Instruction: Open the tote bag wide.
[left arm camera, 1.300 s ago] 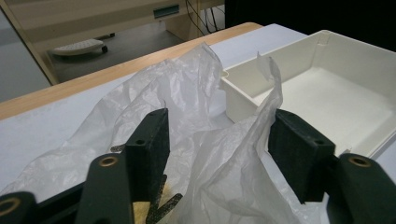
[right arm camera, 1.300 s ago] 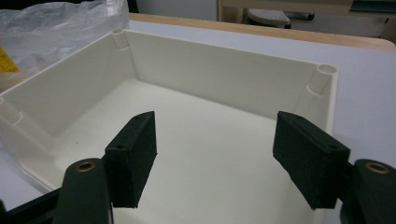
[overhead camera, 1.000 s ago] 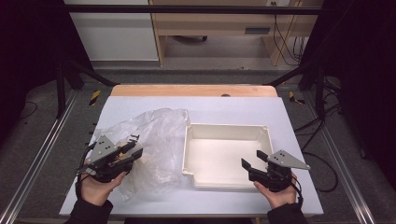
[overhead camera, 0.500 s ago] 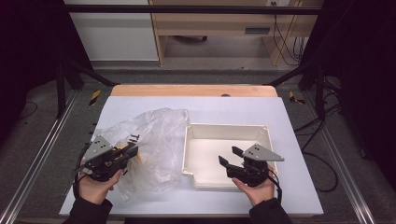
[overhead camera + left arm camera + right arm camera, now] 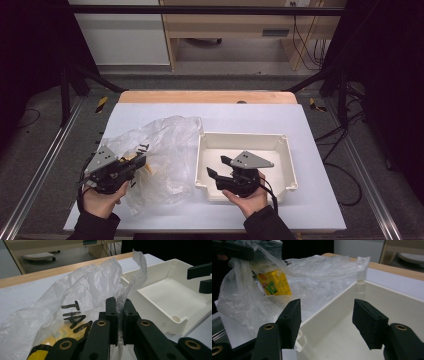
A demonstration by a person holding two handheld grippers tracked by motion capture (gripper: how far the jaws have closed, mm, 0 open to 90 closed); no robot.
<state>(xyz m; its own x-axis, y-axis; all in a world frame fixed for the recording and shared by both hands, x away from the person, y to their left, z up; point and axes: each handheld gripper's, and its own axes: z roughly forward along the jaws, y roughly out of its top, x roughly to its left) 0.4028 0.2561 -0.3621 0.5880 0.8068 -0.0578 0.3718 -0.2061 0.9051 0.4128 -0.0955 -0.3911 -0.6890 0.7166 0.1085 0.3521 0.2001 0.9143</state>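
A: Since the earlier high view, right gripper [image 5: 216, 166] has shifted left, from the tray's right rim to above the near-left part of the white tray [image 5: 287, 150]. Left gripper [image 5: 142, 161] sits in the same spot; its jaws have just been closing, with bag film between them.

B: High view now?

A: Clear plastic bag [image 5: 165, 142] lies crumpled on the white table cover [image 5: 310, 122], just left of the tray, its edge touching the tray's left wall. Left gripper at the bag's near-left side, right gripper over the tray, jaws pointing left toward the bag.

B: Left gripper view?

A: Left gripper [image 5: 119, 312] is clamped narrow on a strip of the plastic bag [image 5: 90, 287]; the film rises upright from between the pads. Black lettering on the bag, something yellow inside at lower left. Tray [image 5: 170, 292] to the right, empty where visible.

B: Right gripper view?

A: Right gripper [image 5: 325, 315] stands apart, moderately wide, nothing between the pads, hovering over the tray's [image 5: 337, 307] wall. Beyond it, the bag [image 5: 317, 272] with a yellow carton [image 5: 274, 282] inside.
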